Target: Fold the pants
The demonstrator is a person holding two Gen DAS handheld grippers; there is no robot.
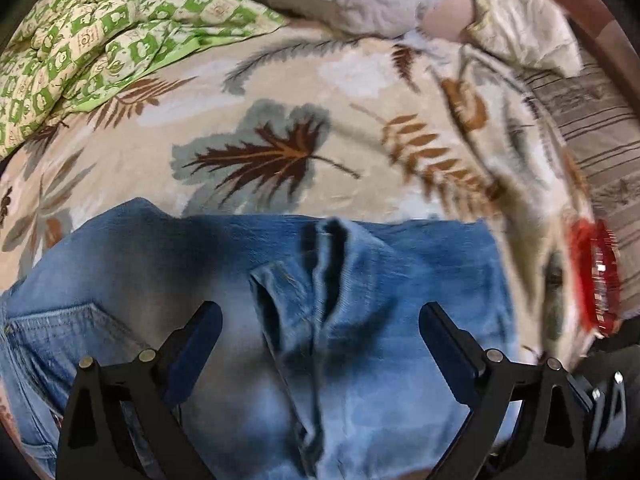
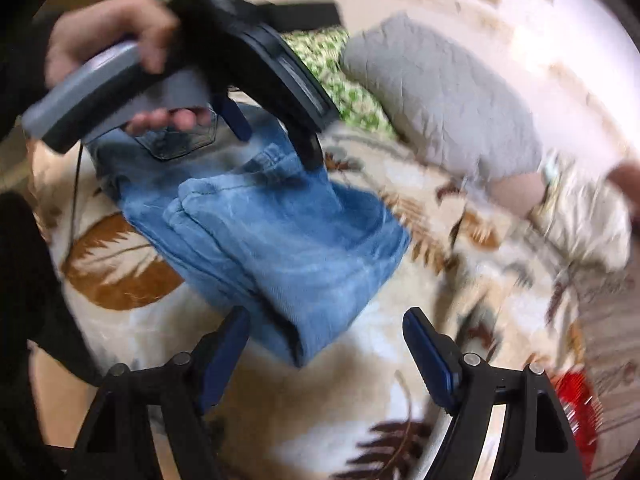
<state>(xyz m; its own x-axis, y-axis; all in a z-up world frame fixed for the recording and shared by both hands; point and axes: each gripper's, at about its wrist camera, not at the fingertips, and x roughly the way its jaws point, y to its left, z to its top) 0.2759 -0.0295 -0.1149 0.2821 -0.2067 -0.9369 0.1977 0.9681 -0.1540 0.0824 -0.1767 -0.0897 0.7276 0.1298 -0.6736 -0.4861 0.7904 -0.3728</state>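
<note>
Blue jeans (image 1: 280,300) lie folded on a leaf-patterned bed cover (image 1: 280,100). In the left wrist view my left gripper (image 1: 320,320) is open just above them, fingers either side of a raised fold of denim. A back pocket (image 1: 52,332) shows at the left. In the right wrist view the folded jeans (image 2: 280,232) lie ahead and to the left, and my right gripper (image 2: 326,332) is open and empty by their near corner. The left gripper (image 2: 276,140) shows there too, held in a hand over the jeans' far end.
A green checked quilt (image 1: 80,40) lies at the back left. A grey pillow (image 2: 440,92) lies at the back, and a striped cushion (image 1: 600,140) at the right. A red object (image 1: 596,276) sits at the bed's right edge.
</note>
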